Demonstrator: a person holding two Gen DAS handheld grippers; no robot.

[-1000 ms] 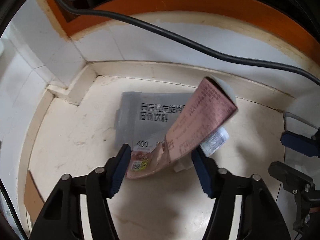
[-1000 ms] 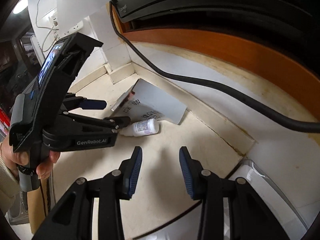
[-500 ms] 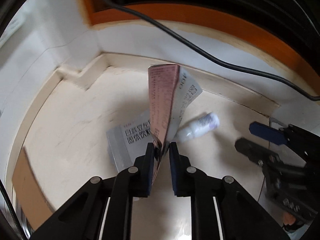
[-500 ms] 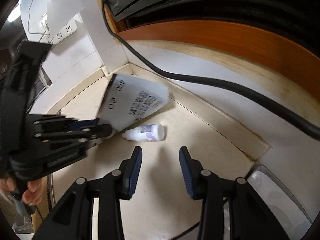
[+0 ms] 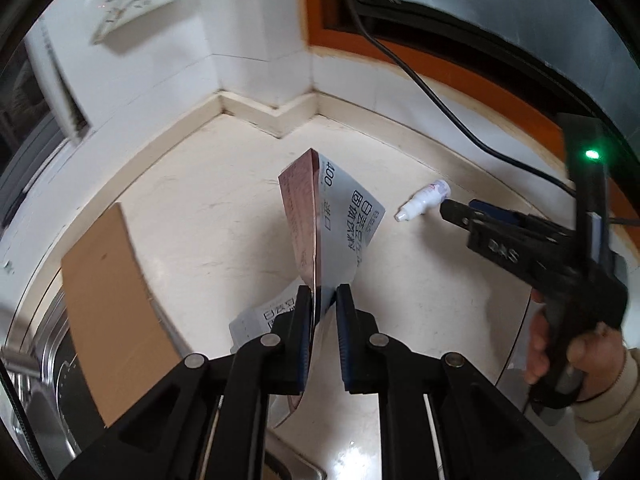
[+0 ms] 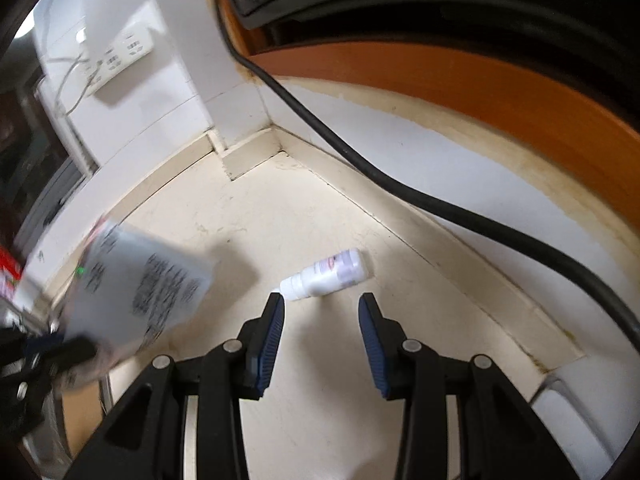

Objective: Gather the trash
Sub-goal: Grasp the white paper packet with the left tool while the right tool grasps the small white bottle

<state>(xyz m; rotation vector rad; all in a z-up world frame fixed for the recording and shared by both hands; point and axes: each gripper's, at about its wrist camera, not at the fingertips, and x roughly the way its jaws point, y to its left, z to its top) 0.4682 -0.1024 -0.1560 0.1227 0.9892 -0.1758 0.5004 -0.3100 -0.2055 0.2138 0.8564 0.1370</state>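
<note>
Pinched low between the pads of the left tool [image 5: 322,292]: a flattened drink carton [image 5: 332,224], grey printed face on one side and pinkish-brown on the other, standing up out of the grip and folded along its top edge. Held by the bottom edge, probably so the whole sheet clears the desk [image 5: 200,220] and can be carried off in one go. Fingers pressed nearly together, only the thickness of the carton between them. Lifted well clear of the pale surface, with a second grey printed flap hanging just below and behind the left pad (same carton or another piece, cannot tell).

Right tool [image 6: 320,302] spread wide and empty, jaws apart with bare desk showing between them. Pointed at the small white bottle [image 6: 326,274], which lies on its side near the skirting, cap end toward the left fingertip. Close to that fingertip, yet not clearly touching. Likely lined up this way so the bottle can be taken across its body next, a judgement only. Risk of a round bottle rolling toward the wall if nudged.

Nearby: a brown cardboard sheet [image 5: 108,304] at the left edge, a black cable [image 6: 400,184] along the wall, a white power strip [image 6: 120,52] higher up.
</note>
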